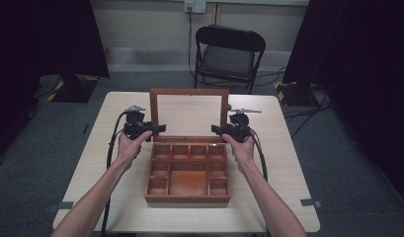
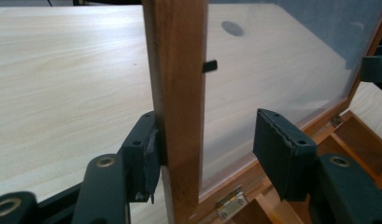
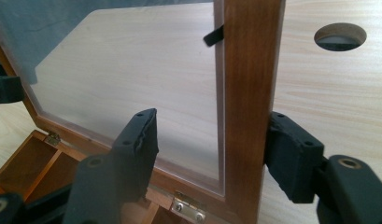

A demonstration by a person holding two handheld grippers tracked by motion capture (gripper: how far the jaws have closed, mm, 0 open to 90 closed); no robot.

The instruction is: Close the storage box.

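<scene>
Two black two-jaw grippers are held, one in each hand, at either side of one brown wooden box (image 1: 187, 177) whose glass-paned lid (image 1: 189, 114) is raised upright. By the left gripper (image 2: 205, 149) the lid's left wooden frame post (image 2: 177, 93) is straddled with jaws parted: the outer pad is seen touching the wood, the inner pad well apart from it. By the right gripper (image 3: 212, 149) the right frame post (image 3: 249, 93) is straddled likewise, jaws spread, the outer pad against the wood. The box is set at the middle of a pale wooden table (image 1: 110, 148) with one round hole (image 3: 340, 37). One black folding chair (image 1: 229, 54) is placed beyond, on grey carpet (image 1: 41, 143). The box's compartments, several small ones around one large, are seen empty.
</scene>
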